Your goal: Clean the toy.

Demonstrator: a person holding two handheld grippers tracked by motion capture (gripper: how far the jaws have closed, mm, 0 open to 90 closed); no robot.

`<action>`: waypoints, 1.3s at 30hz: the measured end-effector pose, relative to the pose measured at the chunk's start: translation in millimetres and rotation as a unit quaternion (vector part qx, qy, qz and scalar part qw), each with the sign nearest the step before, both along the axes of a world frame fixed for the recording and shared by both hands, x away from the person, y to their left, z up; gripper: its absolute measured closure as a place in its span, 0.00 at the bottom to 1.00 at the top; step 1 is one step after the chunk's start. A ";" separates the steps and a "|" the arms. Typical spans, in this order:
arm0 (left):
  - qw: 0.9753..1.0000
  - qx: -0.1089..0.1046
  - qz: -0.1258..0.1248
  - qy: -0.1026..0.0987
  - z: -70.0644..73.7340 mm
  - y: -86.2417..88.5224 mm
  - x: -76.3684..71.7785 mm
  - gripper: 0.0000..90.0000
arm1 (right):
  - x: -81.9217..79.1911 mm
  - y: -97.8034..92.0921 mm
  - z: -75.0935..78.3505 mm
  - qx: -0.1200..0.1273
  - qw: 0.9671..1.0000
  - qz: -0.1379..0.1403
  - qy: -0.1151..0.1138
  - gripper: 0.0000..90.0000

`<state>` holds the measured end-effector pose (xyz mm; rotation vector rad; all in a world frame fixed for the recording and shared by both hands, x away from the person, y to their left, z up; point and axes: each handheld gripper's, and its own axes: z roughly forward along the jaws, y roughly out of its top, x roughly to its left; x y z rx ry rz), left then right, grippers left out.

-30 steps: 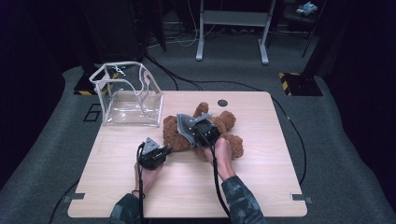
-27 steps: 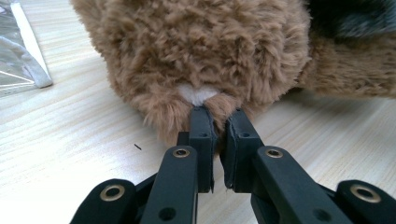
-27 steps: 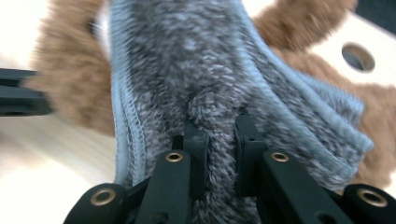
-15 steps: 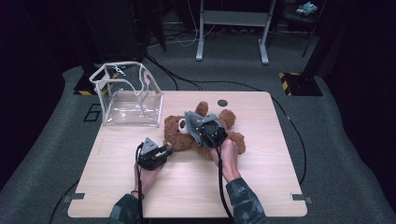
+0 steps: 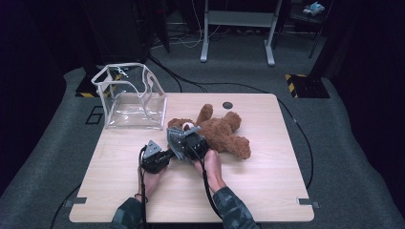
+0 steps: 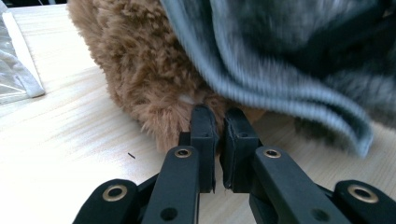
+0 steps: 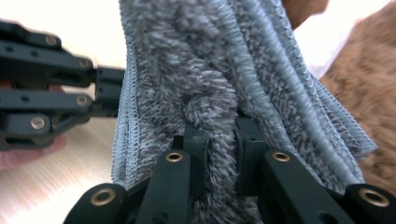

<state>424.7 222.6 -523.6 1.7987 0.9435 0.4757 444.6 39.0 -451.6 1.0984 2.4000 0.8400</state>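
A brown teddy bear [image 5: 219,131] lies on the wooden table [image 5: 267,181], its head toward the left. My right gripper [image 5: 184,140] is shut on a folded grey fluffy cloth [image 7: 187,60], with the pile bunched between the pads [image 7: 222,128]; the cloth [image 5: 175,142] rests against the bear's head. From the left, my left gripper [image 5: 168,153] points at the bear. Its jaws [image 6: 218,116] are pinched together, tips buried in the brown fur [image 6: 140,70] just under the cloth's edge [image 6: 280,56].
A clear plastic bag with white trim [image 5: 129,102] stands open at the table's back left corner. A small black disc [image 5: 228,105] sits near the back edge. The left gripper's black linkage [image 7: 46,93] is close beside the cloth.
My right gripper has carried the cloth left and nearer, from the bear's body to its head, close to the left gripper. The left gripper has stayed put.
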 end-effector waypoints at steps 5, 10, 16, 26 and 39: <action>1.000 -0.009 0.005 0.000 -0.2 0.9 -0.1 0.93 | -4.9 0.5 -16.1 -0.002 1.000 0.000 0.024 0.88; 1.000 -0.021 0.006 0.000 0.1 2.4 -1.0 0.93 | -6.4 1.1 -45.6 -0.021 0.998 0.006 0.052 0.87; 1.000 -0.018 0.010 -0.005 0.1 4.0 -0.9 0.93 | -11.0 -5.2 -34.4 -0.030 0.999 -0.001 0.033 0.87; 1.000 -0.016 0.012 -0.003 -0.2 1.8 -1.2 0.94 | -32.7 -78.1 -5.3 0.009 0.999 -0.051 0.006 0.87; 1.000 -0.009 0.011 -0.003 -0.2 1.1 -0.9 0.94 | -10.0 -120.2 37.0 0.002 0.990 -0.128 -0.060 0.87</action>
